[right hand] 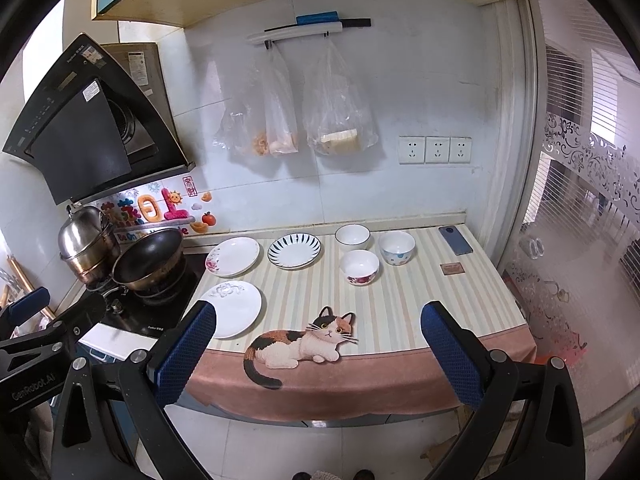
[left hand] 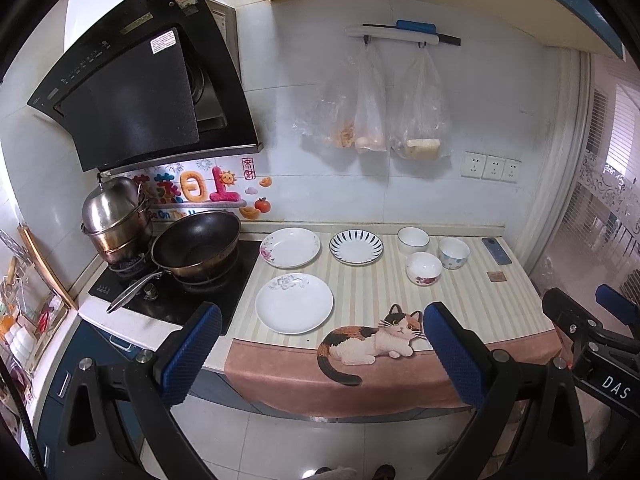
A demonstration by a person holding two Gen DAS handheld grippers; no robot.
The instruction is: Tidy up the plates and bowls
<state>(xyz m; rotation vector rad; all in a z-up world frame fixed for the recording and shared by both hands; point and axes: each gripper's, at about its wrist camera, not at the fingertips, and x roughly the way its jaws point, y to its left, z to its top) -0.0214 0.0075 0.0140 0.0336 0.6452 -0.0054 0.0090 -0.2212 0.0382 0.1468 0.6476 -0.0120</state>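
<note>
Both grippers hang in front of the counter edge, clear of the dishes, each with its blue-padded fingers spread wide and nothing between them: the left gripper (left hand: 322, 354) and the right gripper (right hand: 318, 354). The landmark is the calico cat picture (left hand: 370, 340) printed on the striped beige counter mat with a pink-brown front border (left hand: 480, 304). Just behind and left of the cat lies a round white plate with a pale grey flower at its rim (left hand: 294, 303). Farther back from the cat, toward the wall, sit a white plate with a pink flower sprig (left hand: 290, 247) and, just beside it to the right, a white plate with dark blue radial strokes (left hand: 356, 247). Behind and right of the cat stand three bowls close together: a white bowl with a red floral band (left hand: 424, 268) nearest, a plain white bowl with a dark rim line (left hand: 413, 240) behind it, and a white bowl with blue dots (left hand: 454, 253) to the right. Beyond those, far right of the cat, a dark blue phone (left hand: 496, 251) and a small brown square card (left hand: 496, 276) lie flat. Far left of the cat, a black wok with a steel handle (left hand: 196, 246) and a stacked steel steamer pot (left hand: 114, 220) sit on the black hob
</note>
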